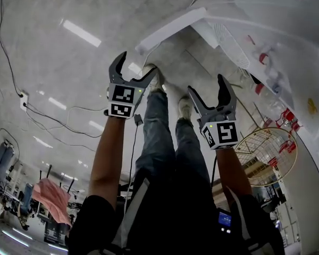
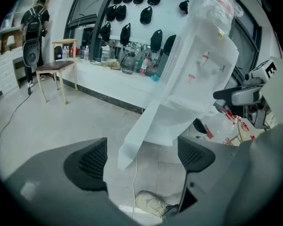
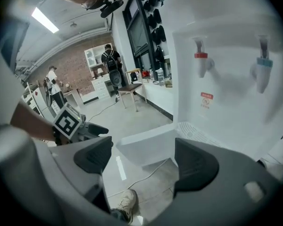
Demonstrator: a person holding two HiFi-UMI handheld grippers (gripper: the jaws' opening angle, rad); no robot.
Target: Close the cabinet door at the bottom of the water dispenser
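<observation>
In the head view, the left gripper (image 1: 137, 62) and the right gripper (image 1: 206, 86) are hovering above the person's legs. Both have their jaws spread wide and are holding nothing. The cabinet door (image 1: 170, 30) is standing open, swung out from the base of the white water dispenser (image 1: 276, 47).

In the left gripper view, the door's free edge is showing between the jaws, apart from them.

In the right gripper view, the door is jutting out below the red tap (image 3: 201, 62).

Judging from this, the approach is in hand. The next move is probably pressing a jaw against the door's outer face and swinging it shut.

The left gripper (image 2: 142, 158) held its jaws apart, facing the water dispenser's (image 2: 208, 65) open cabinet door (image 2: 144, 121).
</observation>
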